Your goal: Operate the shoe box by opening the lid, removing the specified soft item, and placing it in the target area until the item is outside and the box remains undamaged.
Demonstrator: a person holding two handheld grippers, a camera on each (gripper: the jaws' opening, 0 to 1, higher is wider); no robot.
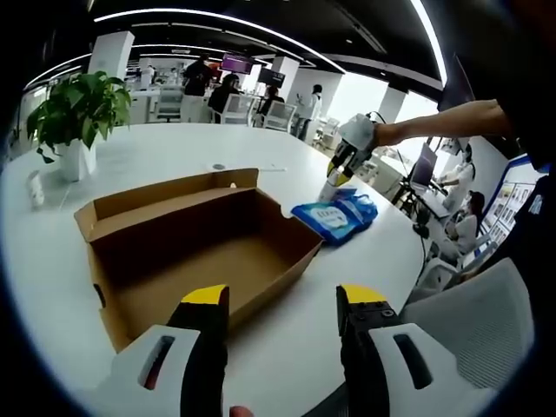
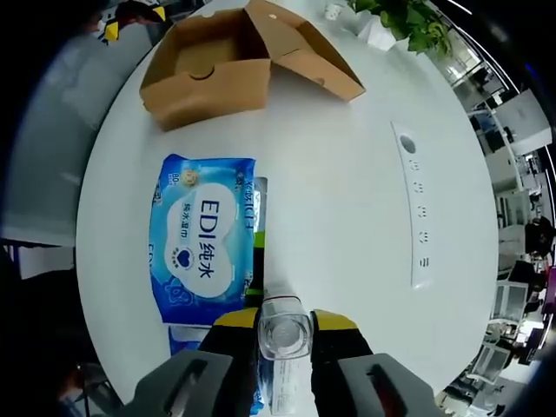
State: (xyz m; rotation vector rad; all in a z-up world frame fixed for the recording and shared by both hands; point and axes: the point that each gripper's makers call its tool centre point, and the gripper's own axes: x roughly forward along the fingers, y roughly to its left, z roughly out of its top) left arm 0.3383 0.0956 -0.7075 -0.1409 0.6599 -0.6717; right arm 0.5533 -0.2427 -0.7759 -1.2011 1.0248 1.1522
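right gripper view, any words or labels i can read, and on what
"EDI 纯水" in large white letters on the blue wipes pack.
Smaller white characters above it on the wipes pack: too small to read.
Small print on the pack's edge strip beside the clear bottle: blurred, not readable.
Cardboard box: no print seen.
White power strip: no readable markings.

Place: open-plan office.
Ceiling: dark, with long curved light strips (image 1: pixel 217 17).
Furniture: a large round white table (image 1: pixel 156 156), with rows of desks and chairs (image 1: pixel 234 109) behind it.
People: several standing and seated at workstations (image 1: pixel 198 82) in the background.
Fittings: wall screen (image 1: pixel 236 62), potted plant (image 1: pixel 78 113), and a white power strip (image 2: pixel 413 204) on the tabletop.
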